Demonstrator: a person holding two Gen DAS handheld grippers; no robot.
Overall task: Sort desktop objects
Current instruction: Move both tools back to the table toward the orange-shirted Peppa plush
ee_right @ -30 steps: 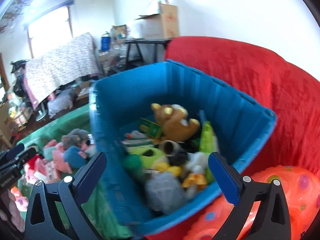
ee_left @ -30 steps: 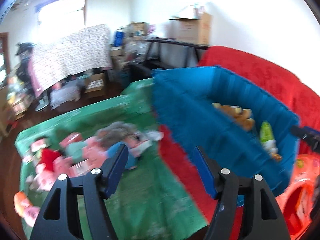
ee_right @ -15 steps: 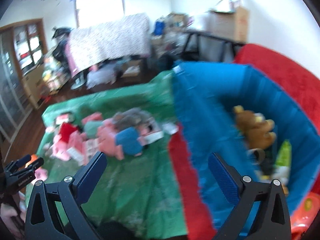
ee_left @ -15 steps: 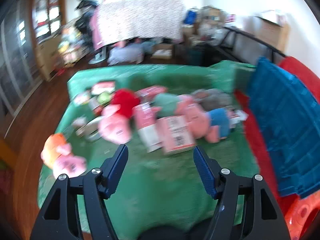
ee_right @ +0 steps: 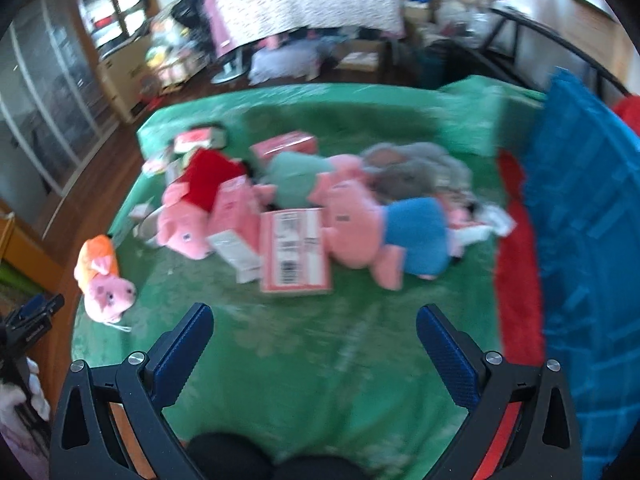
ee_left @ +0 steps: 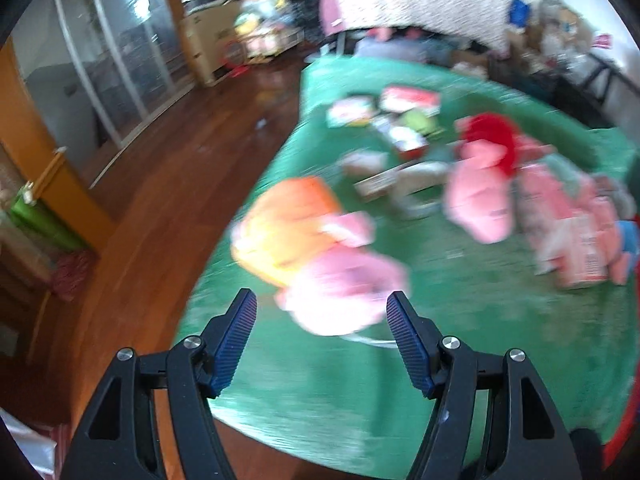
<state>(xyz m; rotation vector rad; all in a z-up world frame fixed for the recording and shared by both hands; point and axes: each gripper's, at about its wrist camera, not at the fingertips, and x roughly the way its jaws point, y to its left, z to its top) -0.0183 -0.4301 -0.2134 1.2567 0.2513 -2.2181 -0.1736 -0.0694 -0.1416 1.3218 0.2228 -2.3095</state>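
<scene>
Item one, the pig toy in the orange dress (ee_left: 308, 252): it lies near the left edge of my green-covered surface (ee_left: 460, 360), apart from the other things, and my left gripper (ee_left: 322, 322) hangs over it with its fingers (ee_left: 240, 336) apart and nothing between them; in the right wrist view the same toy (ee_right: 102, 276) sits far left. Item two, the main heap in the middle of the surface: a pink pig in a red dress (ee_right: 192, 204), a pink carton (ee_right: 236, 224) against it, a flat pink box with a barcode label (ee_right: 296, 252) lying face up, a pink pig in a blue dress (ee_right: 384, 236) touching that box on its right, a pig in a pale green dress (ee_right: 304, 178) behind, and a grey soft toy (ee_right: 416, 168) behind the blue one. Small boxes and packets (ee_right: 198, 142) lie at the far left corner, too blurred for me to name. My right gripper (ee_right: 314, 346) is above bare green cloth in front of the heap, fingers (ee_right: 452, 356) wide apart and empty. To the right stands the wall of a blue bin (ee_right: 584, 240) on a red cloth (ee_right: 516, 272). Left of the surface runs a dark wood floor (ee_left: 160, 184).
</scene>
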